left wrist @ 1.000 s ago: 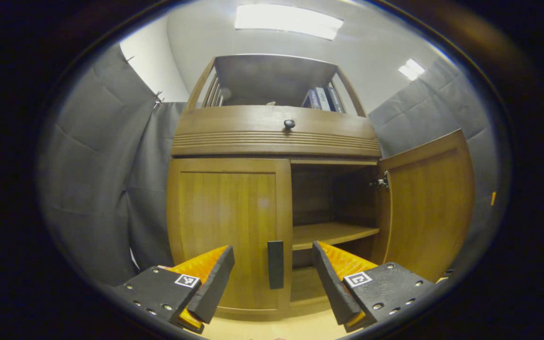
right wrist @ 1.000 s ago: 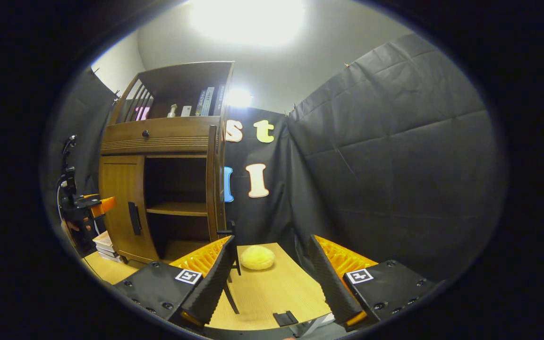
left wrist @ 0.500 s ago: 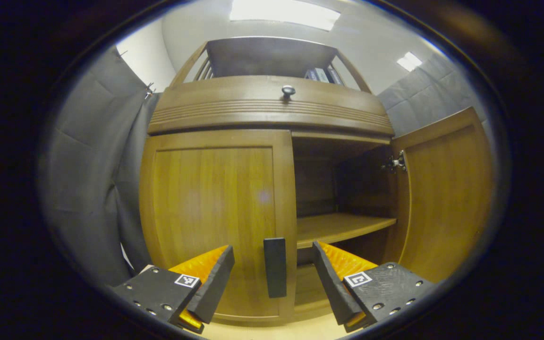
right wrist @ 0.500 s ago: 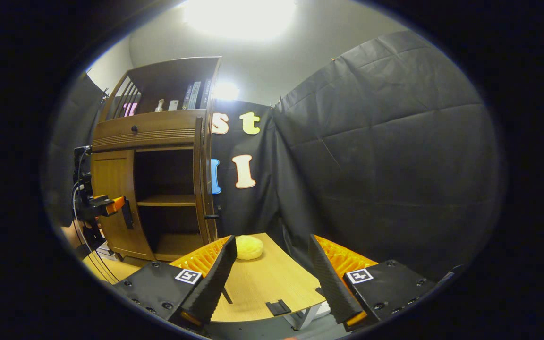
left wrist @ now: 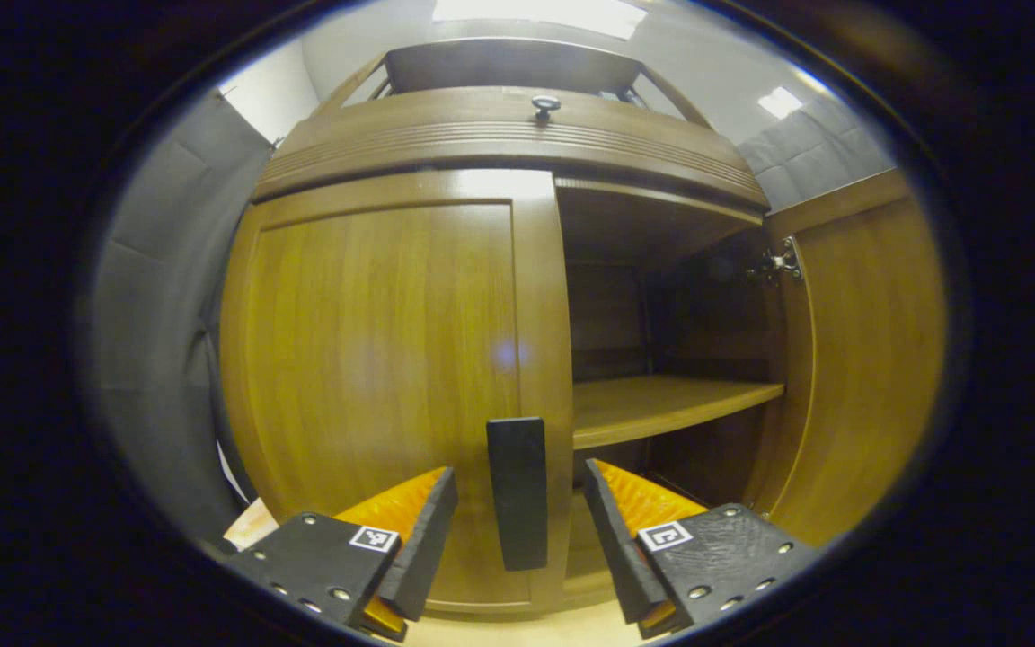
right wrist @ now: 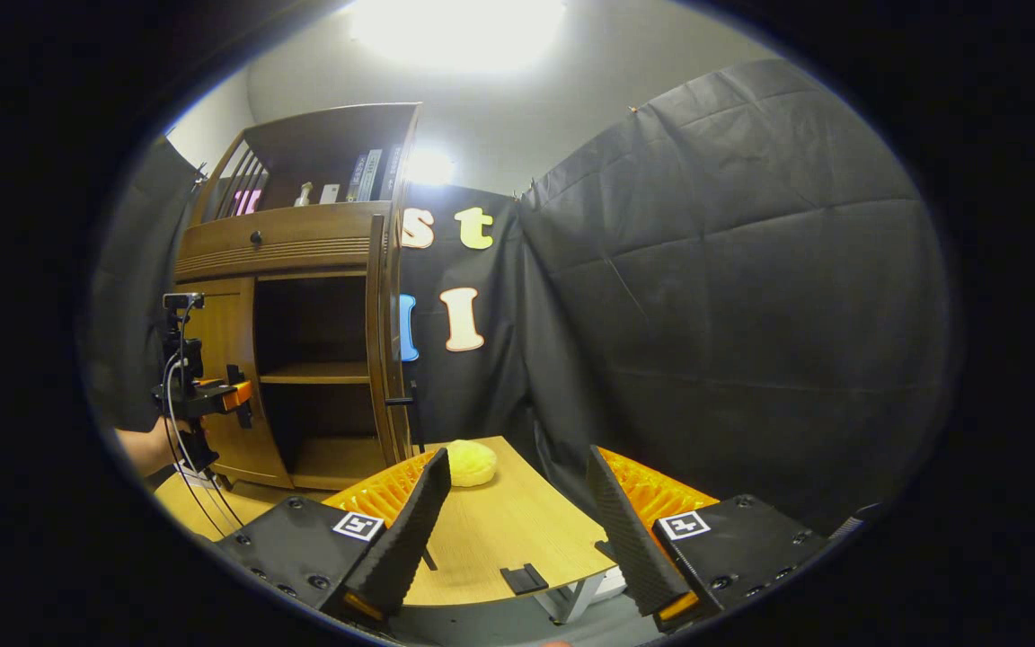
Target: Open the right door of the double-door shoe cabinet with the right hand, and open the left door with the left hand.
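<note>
The wooden shoe cabinet point(left wrist: 499, 144) stands right in front in the left gripper view. Its left door point(left wrist: 374, 359) is closed, with a dark vertical handle point(left wrist: 517, 490) at its inner edge. My left gripper point(left wrist: 517, 530) is open, its fingers on either side of that handle without touching it. The right door point(left wrist: 859, 359) is swung wide open, showing a shelf point(left wrist: 661, 409) inside. In the right gripper view the cabinet point(right wrist: 302, 243) sits far left with its right door point(right wrist: 380, 341) edge-on, and the left gripper point(right wrist: 221, 395) is at the left door. My right gripper point(right wrist: 517, 530) is open and empty, away from the cabinet.
A small wooden table point(right wrist: 499, 530) with a yellow round object point(right wrist: 470, 463) lies ahead of the right gripper. Black cloth walls point(right wrist: 733, 296) surround the booth. Books point(right wrist: 365, 175) stand on the cabinet's top shelf. A drawer knob point(left wrist: 545, 106) sits above the doors.
The left gripper has moved closer to the left door, so the handle now lies between its fingers. The right gripper has drifted slightly and stays open.
</note>
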A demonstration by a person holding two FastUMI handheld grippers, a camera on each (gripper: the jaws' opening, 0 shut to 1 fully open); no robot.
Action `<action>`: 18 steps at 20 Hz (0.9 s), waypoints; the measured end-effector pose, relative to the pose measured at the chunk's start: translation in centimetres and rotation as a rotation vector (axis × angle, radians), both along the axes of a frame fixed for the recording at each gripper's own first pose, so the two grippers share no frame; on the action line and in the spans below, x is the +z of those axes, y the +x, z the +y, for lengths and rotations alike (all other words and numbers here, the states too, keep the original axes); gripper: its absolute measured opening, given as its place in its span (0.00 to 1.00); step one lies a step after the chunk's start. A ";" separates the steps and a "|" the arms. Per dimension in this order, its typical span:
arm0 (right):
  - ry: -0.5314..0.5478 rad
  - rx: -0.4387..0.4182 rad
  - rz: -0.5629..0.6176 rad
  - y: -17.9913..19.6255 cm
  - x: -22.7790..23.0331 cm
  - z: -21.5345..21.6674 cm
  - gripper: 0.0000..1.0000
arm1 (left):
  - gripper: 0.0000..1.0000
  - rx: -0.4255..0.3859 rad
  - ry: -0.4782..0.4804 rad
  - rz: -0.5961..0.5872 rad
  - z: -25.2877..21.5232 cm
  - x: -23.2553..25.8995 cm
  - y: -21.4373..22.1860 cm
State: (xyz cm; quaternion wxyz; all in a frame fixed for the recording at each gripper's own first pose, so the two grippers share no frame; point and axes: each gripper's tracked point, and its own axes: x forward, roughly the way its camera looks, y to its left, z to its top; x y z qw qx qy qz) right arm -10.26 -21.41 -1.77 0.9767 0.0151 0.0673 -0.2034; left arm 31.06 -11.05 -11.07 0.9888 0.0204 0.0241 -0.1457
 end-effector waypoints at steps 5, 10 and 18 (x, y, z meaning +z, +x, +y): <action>0.007 -0.008 -0.001 0.0 -0.1 -0.5 0.95 | 0.55 0.034 -0.015 0.031 0.3 -0.5 0.2; 0.017 -0.002 -0.010 0.3 -0.4 -0.6 0.95 | 0.23 0.056 0.011 0.047 0.2 -1.0 0.8; -0.002 0.056 -0.021 1.6 -0.4 0.6 0.95 | 0.21 0.041 -0.018 0.083 0.8 -1.1 -1.5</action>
